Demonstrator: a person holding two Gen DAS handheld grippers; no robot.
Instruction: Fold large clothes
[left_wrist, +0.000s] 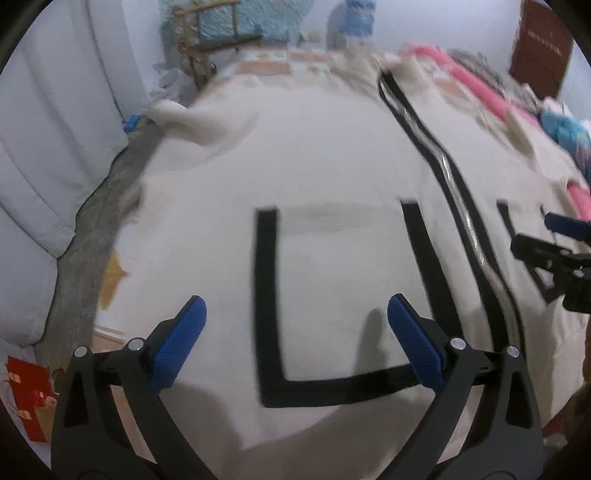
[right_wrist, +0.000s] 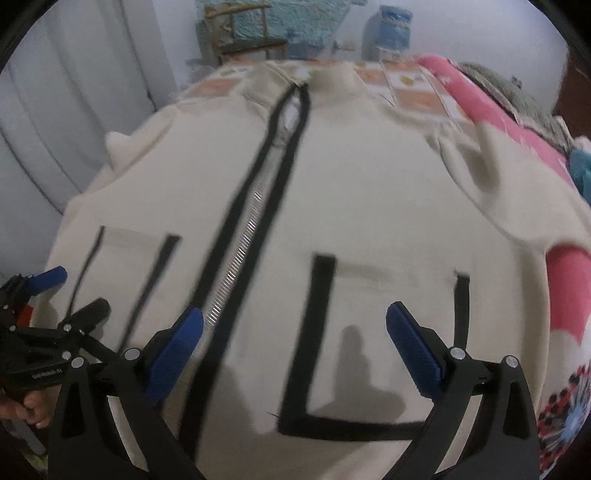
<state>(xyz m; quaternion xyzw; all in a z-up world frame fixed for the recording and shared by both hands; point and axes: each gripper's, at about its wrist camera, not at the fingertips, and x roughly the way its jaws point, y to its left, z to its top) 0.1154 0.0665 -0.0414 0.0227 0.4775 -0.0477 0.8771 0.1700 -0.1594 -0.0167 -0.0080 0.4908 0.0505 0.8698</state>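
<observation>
A patterned bed (right_wrist: 417, 92) bears the cream jacket (right_wrist: 369, 184) near pale curtains (right_wrist: 74, 92).

Cream zip-front jacket (right_wrist: 369, 192) laid flat, front side up, on a bed.
A black-edged metal zipper (right_wrist: 255, 225) runs closed up the centre to a slightly open collar (right_wrist: 332, 79); two black-outlined patch pockets (right_wrist: 373, 347) flank it; both sleeves lie bunched outward at the sides.

Dim, bluish light — motion blur, fisheye edges dark, soft shadows.
</observation>
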